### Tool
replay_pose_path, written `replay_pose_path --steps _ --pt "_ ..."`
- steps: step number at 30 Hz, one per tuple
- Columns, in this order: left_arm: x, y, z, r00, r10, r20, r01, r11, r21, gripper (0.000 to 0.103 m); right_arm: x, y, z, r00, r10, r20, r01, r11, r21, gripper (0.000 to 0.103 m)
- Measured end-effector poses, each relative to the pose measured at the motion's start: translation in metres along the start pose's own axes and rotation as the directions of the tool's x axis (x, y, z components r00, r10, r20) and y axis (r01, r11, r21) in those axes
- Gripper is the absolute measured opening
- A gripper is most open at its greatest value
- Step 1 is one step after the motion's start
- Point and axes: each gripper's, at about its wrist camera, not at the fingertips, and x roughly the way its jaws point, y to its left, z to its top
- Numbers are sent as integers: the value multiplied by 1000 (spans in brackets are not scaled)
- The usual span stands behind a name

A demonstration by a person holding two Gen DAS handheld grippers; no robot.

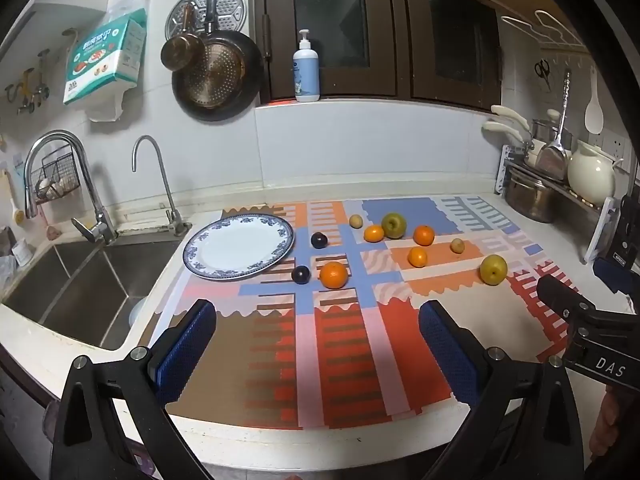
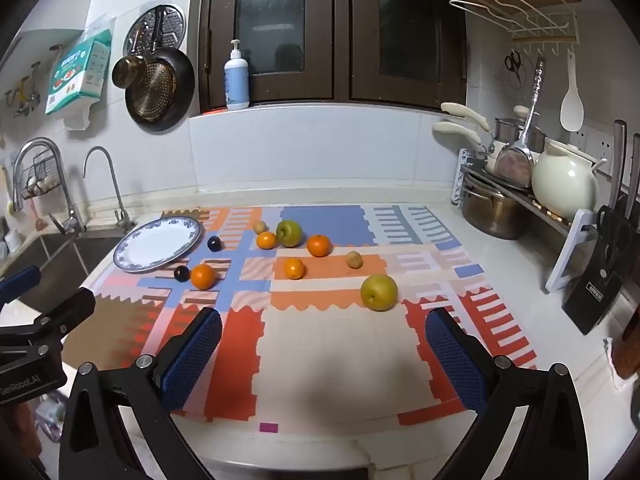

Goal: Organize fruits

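Observation:
Fruit lies scattered on a patterned mat (image 1: 344, 344) (image 2: 332, 344): several oranges (image 1: 333, 275) (image 2: 202, 276), two dark plums (image 1: 301, 274) (image 2: 181, 273), two yellow-green apples (image 1: 493, 269) (image 2: 379, 292) and two small pale fruits (image 1: 457, 245) (image 2: 354, 259). An empty white plate with a blue rim (image 1: 280, 236) (image 2: 192, 232) sits at the mat's far left. My left gripper (image 1: 318, 354) hovers open over the near mat, short of all fruit. My right gripper (image 2: 324, 356) is open too, nothing between its fingers; the nearer apple lies just beyond it.
A steel sink (image 1: 80, 276) with two taps (image 1: 68, 184) lies left of the plate. A dish rack with pots (image 2: 504, 204), a white teapot (image 2: 564, 184) and a knife block (image 2: 596, 276) line the right side. Pans (image 1: 218, 76) hang on the wall.

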Motion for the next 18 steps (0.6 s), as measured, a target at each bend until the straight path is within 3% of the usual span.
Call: replay_pose_path --steps 18 --pt "-7 -1 -1 999 13 36 -13 1000 0 103 -5 1 0 1000 5 8 -5 1000 15 103"
